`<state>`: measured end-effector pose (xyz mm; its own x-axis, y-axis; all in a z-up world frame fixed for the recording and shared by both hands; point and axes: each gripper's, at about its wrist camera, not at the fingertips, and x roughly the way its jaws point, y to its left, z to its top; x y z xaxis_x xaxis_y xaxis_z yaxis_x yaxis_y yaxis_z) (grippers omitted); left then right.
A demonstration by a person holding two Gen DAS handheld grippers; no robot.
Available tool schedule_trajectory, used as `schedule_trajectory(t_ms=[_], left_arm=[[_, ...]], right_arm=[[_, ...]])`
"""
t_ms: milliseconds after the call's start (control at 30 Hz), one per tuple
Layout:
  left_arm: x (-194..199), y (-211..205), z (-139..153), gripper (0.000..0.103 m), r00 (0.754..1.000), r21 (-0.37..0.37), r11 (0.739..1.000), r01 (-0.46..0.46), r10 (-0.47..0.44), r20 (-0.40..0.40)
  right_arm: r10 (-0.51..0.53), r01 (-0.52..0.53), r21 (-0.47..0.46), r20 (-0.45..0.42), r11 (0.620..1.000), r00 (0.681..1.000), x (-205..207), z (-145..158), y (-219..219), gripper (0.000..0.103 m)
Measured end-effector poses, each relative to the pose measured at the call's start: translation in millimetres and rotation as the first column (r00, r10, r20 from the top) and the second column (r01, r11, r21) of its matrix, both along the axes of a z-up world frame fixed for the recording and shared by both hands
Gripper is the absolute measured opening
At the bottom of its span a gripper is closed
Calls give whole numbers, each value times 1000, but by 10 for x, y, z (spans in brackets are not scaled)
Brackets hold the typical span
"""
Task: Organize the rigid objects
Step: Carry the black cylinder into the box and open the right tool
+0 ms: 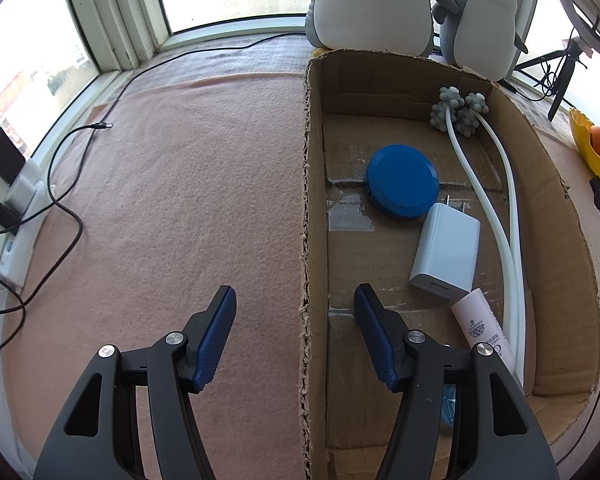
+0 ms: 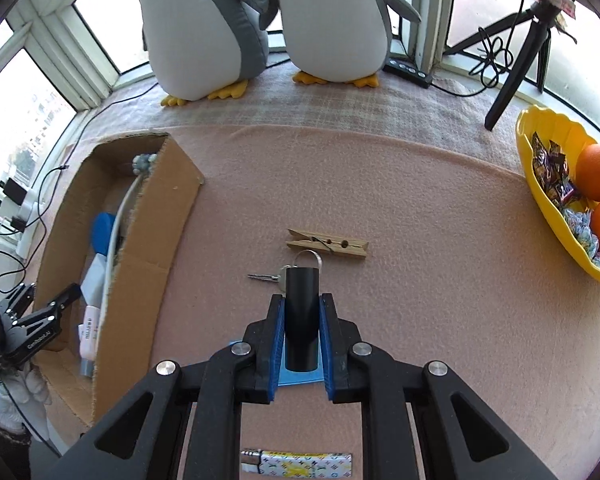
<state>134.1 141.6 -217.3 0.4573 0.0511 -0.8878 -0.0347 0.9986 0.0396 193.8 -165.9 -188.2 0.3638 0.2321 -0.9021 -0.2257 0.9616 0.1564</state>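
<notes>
Four items show in the cardboard box (image 1: 314, 200): blue lid (image 1: 402, 180), white charger (image 1: 446, 256), pink tube (image 1: 484, 328), massager (image 1: 460, 112). Left gripper (image 1: 295, 291) fingers spread over its wall; right gripper (image 2: 302, 302) fingers pinch a black cylinder (image 2: 302, 280).

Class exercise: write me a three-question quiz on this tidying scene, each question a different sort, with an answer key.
1. True or false: the right gripper is shut on a black cylinder.
2. Which of these lies inside the cardboard box? A) wooden clothespin B) blue round lid C) key
3. Fill in: the left gripper hangs with its jaws apart astride the box's ____ wall.

Key:
1. True.
2. B: the blue round lid is in the box beside a white charger; the wooden clothespin and key lie on the pink cloth.
3. Left (cloth-side).
</notes>
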Motion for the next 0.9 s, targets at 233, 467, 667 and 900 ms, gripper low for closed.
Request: schedule_trajectory(t_ms=[233,467,667,900], left_arm=[[27,-22,-16,61,1000,16,1000,3,-3,1],[30,-24,-19,61,1000,17,1000,4,-4,3],[33,-27,-21,61,1000,20,1000,7,-7,3],[32,-37,-20,61,1000,19,1000,6,-6,4]], right_arm=[[108,-113,62,67,992,992,-244,317,518,15],[204,-213,104,92,972,975,-408,437,1041,15],[240,-249,94,92,964,966,-444,338,1373,15],[259,-262,53,63,964,964,-459,138,1576,15]])
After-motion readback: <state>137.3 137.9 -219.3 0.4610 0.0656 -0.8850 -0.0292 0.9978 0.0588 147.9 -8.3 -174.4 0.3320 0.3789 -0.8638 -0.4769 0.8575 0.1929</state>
